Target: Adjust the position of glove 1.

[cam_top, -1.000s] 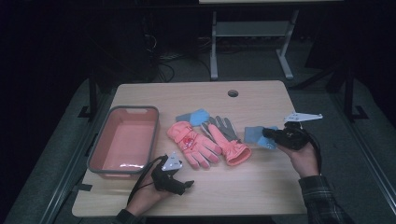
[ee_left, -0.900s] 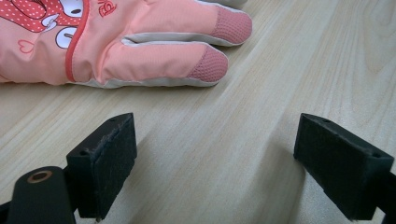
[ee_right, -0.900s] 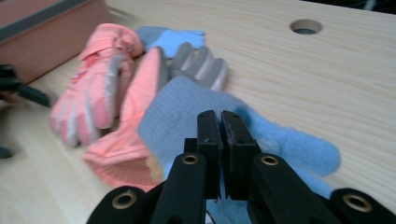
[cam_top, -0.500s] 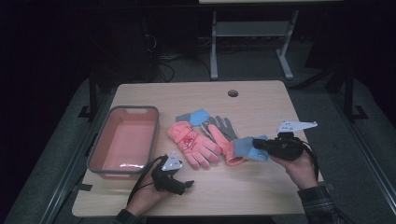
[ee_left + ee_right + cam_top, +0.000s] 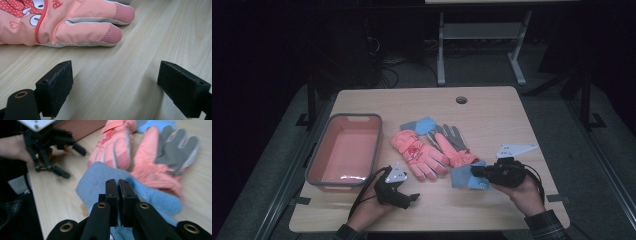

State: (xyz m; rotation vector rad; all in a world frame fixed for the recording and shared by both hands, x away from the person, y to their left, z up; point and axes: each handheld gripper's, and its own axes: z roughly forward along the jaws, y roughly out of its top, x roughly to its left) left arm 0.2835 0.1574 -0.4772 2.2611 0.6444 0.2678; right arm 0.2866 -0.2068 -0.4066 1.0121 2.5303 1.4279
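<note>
On the front right part of the bench, your right hand-held gripper has its jaws pinched nearly together on the blue glove, which lies flat on the wood and runs from under the jaws toward the cuff of the grey-palmed pink glove. In the right gripper view the blue knit shows on both sides of the closed jaws, so the grip seems to sit on the glove's edge, a hold that suits dragging or lifting it clear of the pink pair. Your left hand-held gripper rests low at the front edge with its jaws wide apart and nothing between them; the pink glove with the printed back lies just ahead, its fingertips near but apart. The pink bin stands at the left, likely the drop place.
</note>
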